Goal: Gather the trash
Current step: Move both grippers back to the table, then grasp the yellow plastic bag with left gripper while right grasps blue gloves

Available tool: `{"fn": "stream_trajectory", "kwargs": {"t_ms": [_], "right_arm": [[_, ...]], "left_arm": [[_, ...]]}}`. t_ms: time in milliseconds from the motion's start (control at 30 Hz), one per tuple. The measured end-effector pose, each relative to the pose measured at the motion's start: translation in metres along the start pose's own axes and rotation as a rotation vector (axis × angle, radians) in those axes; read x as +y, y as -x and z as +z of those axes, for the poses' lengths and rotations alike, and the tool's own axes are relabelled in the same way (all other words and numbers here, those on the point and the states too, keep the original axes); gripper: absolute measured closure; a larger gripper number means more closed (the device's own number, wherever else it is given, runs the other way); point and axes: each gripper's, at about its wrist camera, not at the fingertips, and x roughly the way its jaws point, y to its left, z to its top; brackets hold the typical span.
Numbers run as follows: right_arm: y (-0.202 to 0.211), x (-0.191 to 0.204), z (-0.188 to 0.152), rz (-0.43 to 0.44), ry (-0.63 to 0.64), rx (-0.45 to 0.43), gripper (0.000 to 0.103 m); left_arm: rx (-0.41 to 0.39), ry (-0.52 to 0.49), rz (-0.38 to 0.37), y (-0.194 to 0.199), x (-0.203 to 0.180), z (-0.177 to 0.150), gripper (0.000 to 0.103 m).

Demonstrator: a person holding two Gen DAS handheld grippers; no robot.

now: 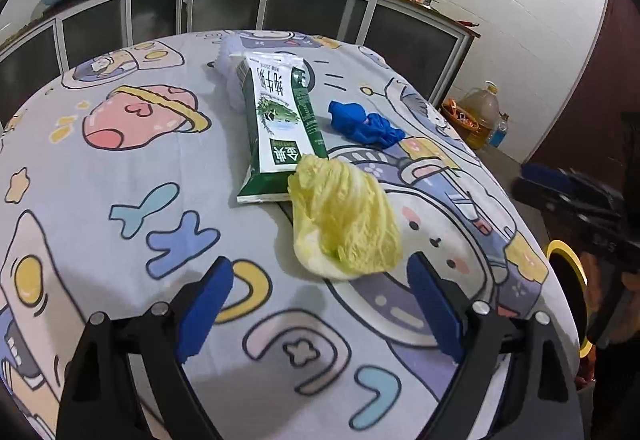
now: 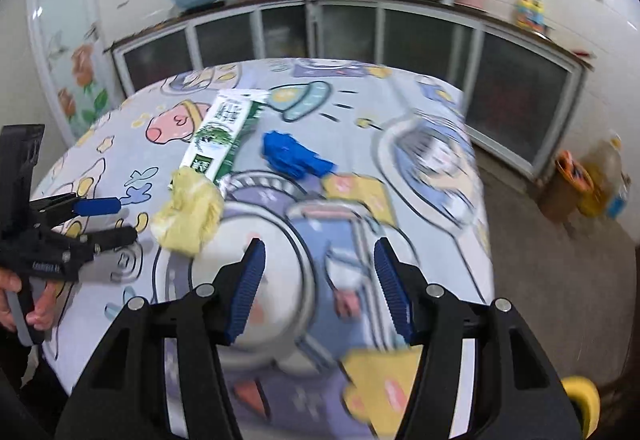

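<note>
The left gripper [image 1: 320, 304] is hanging over the tabletop's [image 1: 120, 280] near edge with its fingers spread wide and nothing between them. Just past its tips, a yellow cabbage leaf [image 1: 344, 215] is lying on the cartoon-printed cloth. The right gripper [image 2: 320, 288] is hovering near the right edge, its fingers parted and gripping nothing. Touching the leaf's far side, a green-and-white milk carton [image 1: 276, 119] is lying flat toward the centre. Beside the carton, a crumpled blue glove [image 1: 364, 125] is resting. White crumpled material [image 1: 228, 59] is sitting nearest the far edge.
</note>
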Motion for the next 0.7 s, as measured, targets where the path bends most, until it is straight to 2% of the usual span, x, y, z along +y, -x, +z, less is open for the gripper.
{"fn": "stream_trajectory", "kwargs": {"t_ms": [167, 333, 633, 667, 700], "right_arm": [[-0.045, 0.01, 0.029, -0.004, 0.038, 0.044, 0.049], [-0.089, 0.013, 0.053, 0.003, 0.07, 0.125, 0.049], [-0.142, 0.011, 0.068, 0.009, 0.069, 0.197, 0.049], [-0.147, 0.01, 0.068, 0.012, 0.066, 0.206, 0.051], [-0.151, 0.009, 0.067, 0.013, 0.065, 0.214, 0.057]], "left_arm": [[0.039, 0.018, -0.023, -0.022, 0.0, 0.009, 0.017], [0.062, 0.026, -0.043, -0.04, -0.002, 0.014, 0.017], [0.075, 0.052, -0.059, -0.064, 0.004, 0.026, 0.018], [0.074, 0.052, -0.055, -0.066, 0.003, 0.027, 0.019], [0.073, 0.052, -0.054, -0.067, 0.004, 0.028, 0.021]]}}
